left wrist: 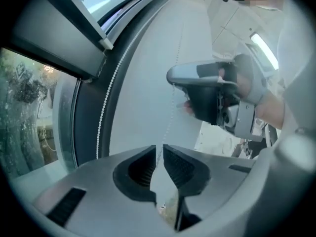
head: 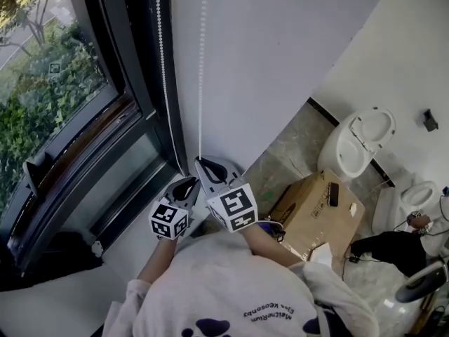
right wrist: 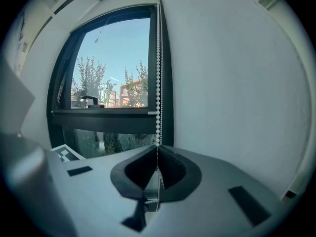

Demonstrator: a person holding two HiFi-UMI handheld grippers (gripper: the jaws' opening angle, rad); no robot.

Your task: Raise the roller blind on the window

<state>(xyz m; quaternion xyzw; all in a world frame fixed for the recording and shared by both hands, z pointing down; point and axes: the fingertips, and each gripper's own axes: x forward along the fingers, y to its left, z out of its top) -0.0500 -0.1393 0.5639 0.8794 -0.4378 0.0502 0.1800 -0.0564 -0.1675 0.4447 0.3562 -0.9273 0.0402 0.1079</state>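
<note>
A white bead chain (head: 202,83) hangs in two strands along the dark window frame (head: 140,83). My right gripper (head: 201,161) is shut on the strand nearer the wall, and that bead chain (right wrist: 158,83) runs straight down into the closed right gripper (right wrist: 157,151). Just below and to the left is my left gripper (head: 189,182). The left gripper (left wrist: 159,154) has its jaws a narrow gap apart, with the thin chain (left wrist: 174,83) passing loosely between them. Above it the right gripper (left wrist: 173,77) shows. The blind's fabric is out of view.
The white wall (head: 280,62) rises right behind the chain. A white window sill (head: 77,286) lies at lower left. On the floor to the right are a cardboard box (head: 319,206) and a toilet (head: 361,142). A window handle (head: 35,170) juts from the lower frame.
</note>
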